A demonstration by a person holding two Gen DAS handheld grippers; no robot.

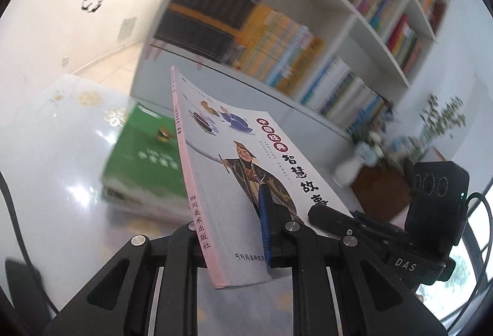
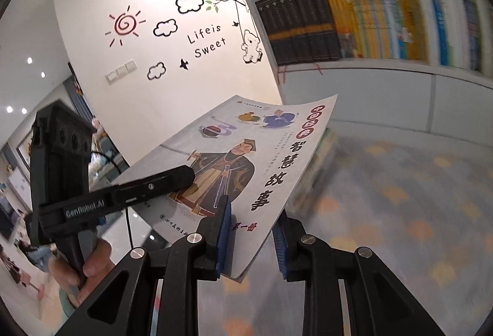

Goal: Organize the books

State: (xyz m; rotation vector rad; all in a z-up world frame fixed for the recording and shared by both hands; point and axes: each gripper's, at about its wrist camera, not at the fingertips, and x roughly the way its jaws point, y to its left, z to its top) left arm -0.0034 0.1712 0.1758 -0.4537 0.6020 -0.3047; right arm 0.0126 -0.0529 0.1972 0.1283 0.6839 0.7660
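A thin paperback [image 1: 215, 169] with a pink spine and a cartoon robed figure on its grey cover is held tilted in the air above the table. My left gripper [image 1: 228, 212] is shut on its lower end, one blue pad [image 1: 263, 222] on the cover and the other finger hidden under the book. My right gripper [image 2: 254, 212] is shut on the same book [image 2: 262, 151] at its near corner, with pads above and below it. Each view shows the other gripper's finger resting on the cover. A green book [image 1: 144, 163] lies flat on the table.
A white bookshelf [image 1: 348, 18] packed with upright books stands behind the glossy table [image 1: 46, 151]. A vase of flowers [image 1: 369, 148] sits at the right. A blurred stack of books [image 2: 317, 163] lies under the held one. A person's hand [image 2: 92, 262] holds the left gripper's handle.
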